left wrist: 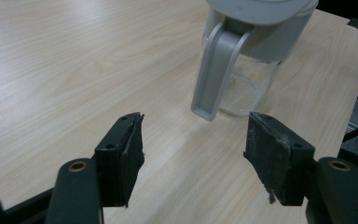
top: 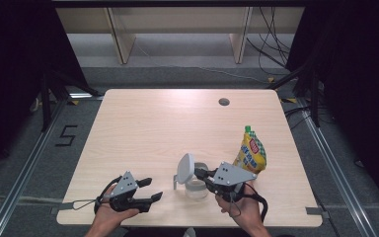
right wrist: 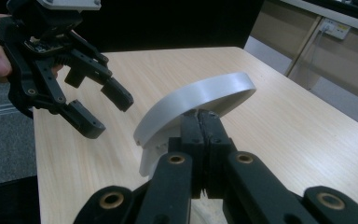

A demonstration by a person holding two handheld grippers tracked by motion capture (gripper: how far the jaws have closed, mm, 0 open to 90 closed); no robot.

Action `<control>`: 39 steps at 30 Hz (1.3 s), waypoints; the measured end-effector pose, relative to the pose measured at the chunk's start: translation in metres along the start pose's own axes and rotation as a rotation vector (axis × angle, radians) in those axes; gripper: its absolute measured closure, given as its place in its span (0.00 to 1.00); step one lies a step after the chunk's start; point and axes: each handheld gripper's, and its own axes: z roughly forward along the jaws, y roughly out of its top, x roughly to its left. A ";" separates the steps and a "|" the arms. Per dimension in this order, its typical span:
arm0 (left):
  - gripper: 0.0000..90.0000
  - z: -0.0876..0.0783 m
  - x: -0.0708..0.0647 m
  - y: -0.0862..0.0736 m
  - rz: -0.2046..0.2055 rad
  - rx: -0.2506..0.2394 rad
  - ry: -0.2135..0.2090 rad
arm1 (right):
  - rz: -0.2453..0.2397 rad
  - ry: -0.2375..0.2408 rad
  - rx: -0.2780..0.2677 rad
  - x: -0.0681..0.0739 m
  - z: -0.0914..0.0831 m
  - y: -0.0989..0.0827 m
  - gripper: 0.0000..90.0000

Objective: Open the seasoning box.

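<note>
A clear jug (top: 196,189) with a grey handle (left wrist: 212,70) stands near the table's front edge. Its round white-grey lid (top: 185,168) is tipped up on edge over the jug's left side. My right gripper (top: 198,173) is shut on a tab under that lid (right wrist: 200,100), its jaws pressed together in the right gripper view (right wrist: 200,122). My left gripper (top: 150,189) hovers at the front left, open and empty, pointing toward the jug. In the left gripper view its jaws (left wrist: 193,154) frame bare wood just short of the handle.
A yellow snack bag (top: 250,150) stands upright just right of the jug, behind the right hand. A small round hole (top: 223,102) sits at the far side of the wooden table (top: 153,128). The front edge runs right under both hands.
</note>
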 end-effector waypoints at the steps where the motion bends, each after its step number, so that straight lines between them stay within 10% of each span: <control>1: 0.40 0.000 0.000 -0.001 -0.007 -0.005 -0.001 | 0.007 -0.002 0.002 0.001 0.000 0.001 1.00; 19: 0.38 0.003 -0.005 -0.007 0.005 0.018 -0.005 | -0.049 0.027 -0.004 0.016 0.013 0.010 1.00; 39: 0.33 0.003 -0.004 -0.007 -0.008 0.016 0.015 | 0.080 -0.064 -0.001 0.005 -0.026 -0.026 0.71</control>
